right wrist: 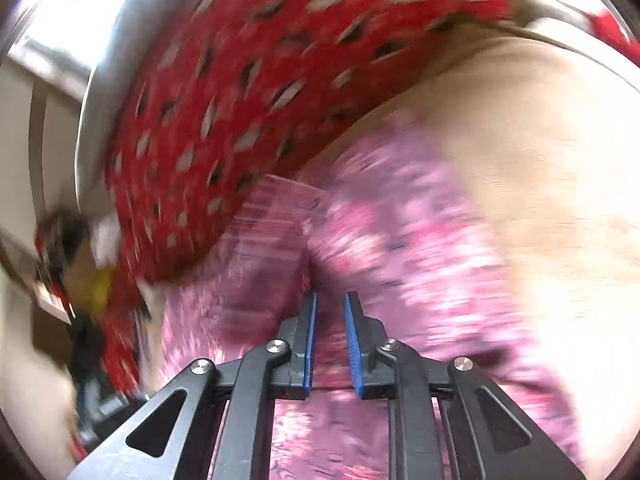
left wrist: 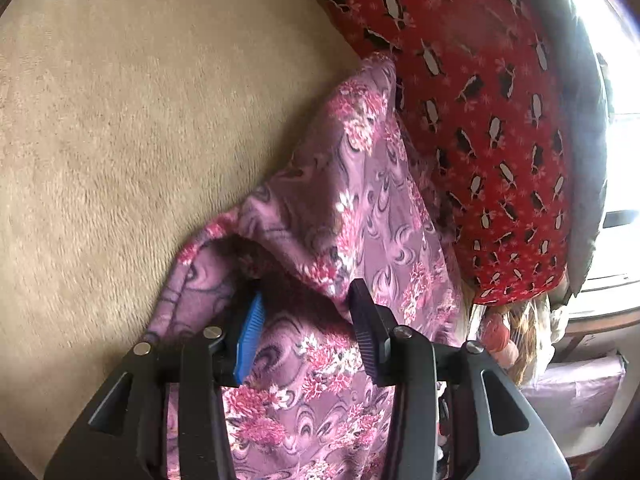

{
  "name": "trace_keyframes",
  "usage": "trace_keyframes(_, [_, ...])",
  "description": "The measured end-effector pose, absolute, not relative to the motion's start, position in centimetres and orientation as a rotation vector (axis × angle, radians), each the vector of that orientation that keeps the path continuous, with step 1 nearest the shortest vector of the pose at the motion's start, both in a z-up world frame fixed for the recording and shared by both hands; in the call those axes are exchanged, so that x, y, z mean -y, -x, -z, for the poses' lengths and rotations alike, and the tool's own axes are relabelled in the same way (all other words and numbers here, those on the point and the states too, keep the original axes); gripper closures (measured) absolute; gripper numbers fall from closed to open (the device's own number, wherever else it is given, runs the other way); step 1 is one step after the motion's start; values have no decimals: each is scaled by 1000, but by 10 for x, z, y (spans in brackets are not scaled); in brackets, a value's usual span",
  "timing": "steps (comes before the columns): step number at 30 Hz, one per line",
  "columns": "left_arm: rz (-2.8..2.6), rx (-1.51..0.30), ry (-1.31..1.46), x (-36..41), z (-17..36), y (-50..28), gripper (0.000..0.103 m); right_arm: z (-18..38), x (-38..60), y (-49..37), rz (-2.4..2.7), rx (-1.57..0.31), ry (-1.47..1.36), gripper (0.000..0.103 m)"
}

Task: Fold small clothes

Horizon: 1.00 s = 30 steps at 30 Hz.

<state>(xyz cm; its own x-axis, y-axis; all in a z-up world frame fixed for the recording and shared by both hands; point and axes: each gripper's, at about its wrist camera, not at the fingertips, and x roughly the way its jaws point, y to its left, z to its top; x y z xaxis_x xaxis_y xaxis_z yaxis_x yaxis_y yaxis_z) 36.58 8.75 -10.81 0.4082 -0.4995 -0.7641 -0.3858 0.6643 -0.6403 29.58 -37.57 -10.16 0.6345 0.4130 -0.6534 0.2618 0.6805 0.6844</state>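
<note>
Left gripper point(left wrist: 306, 300) spread wide over the pink floral garment point(left wrist: 360, 216); right gripper point(right wrist: 330, 300) narrowly parted above the same cloth, nothing pinched.

A patterned garment point(left wrist: 352, 208) lies on a plush blanket point(left wrist: 120, 140), its far edge tucked against a pillow point(left wrist: 480, 100) behind it. The left tongs point(left wrist: 306, 300) straddle a raised fold of the garment; the right tongs point(right wrist: 330, 300) sit over its cloth.
</note>
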Motion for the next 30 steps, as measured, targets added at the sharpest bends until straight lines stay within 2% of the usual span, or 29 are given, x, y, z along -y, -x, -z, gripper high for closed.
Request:
trace_keyframes(1, [83,-1195,892,-87,108,-366,63,101,382,-292,-93,-895,-866,77])
trace_keyframes(3, [73,-1199,888,-84,109,-368,63,100,385,-292,-103,-878,-883,37])
trace_keyframes(4, [68,-1201,887,-84,110,-368,63,100,382,-296,-109,-881,-872,31])
trace_keyframes(7, [62,-1203,883,-82,106,-373,63,108,371,-312,-111,-920,-846,30])
trace_keyframes(9, [77,-1197,882,-82,102,-375,63,111,367,-322,-161,-916,-948,31])
trace_keyframes(13, [94,-1180,852,-81,98,-371,63,109,385,-305,-211,-777,-1195,30])
trace_keyframes(15, [103,-1185,859,-81,104,-372,63,107,385,-303,-163,-788,-1161,29])
trace_keyframes(17, [94,-1201,885,-80,111,-373,63,112,375,-311,-118,-895,-1055,29])
trace_keyframes(19, [81,-1204,884,-80,112,-377,63,117,364,-321,-116,-957,-982,36])
trace_keyframes(20, [71,-1196,876,-81,109,-378,63,117,358,-324,-123,-966,-941,72])
trace_keyframes(21, [65,-1170,867,-85,102,-379,63,112,354,-329,-169,-964,-902,96])
trace_keyframes(26, [45,-1157,821,-92,99,-382,63,71,382,-323,-203,-763,-827,98])
trace_keyframes(28, [22,-1210,822,-91,115,-385,66,90,399,-327,-113,-835,-810,97])
trace_keyframes(30, [15,-1202,797,-89,113,-384,67,122,406,-331,-77,-1013,-818,97])
